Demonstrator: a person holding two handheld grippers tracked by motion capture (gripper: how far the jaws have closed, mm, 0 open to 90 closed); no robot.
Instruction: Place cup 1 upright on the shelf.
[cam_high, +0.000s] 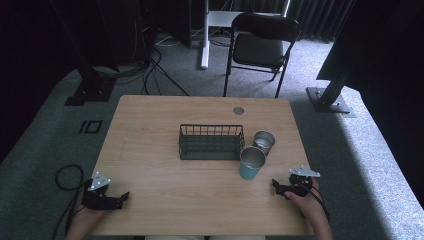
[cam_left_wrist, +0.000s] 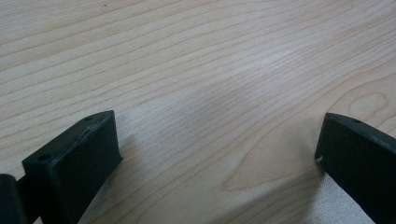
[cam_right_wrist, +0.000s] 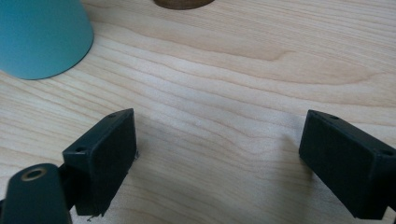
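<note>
Your left gripper (cam_high: 119, 199) is a matt black block topped by a grey three-cornered plate dotted with small dark screws, and a black cable loops away from it. Your right gripper (cam_high: 278, 187) is built the same, with its grey plate catching the light and a black cable running back along your wrist. Up close, each jaw is a flat rectangular black slab with small round screw holes in its top edge. Your forearms are bare, without sleeves.

No readable text, label, brand, number or sign is showing anywhere: cups, basket, table and both grippers are all appearing unmarked from here.
</note>
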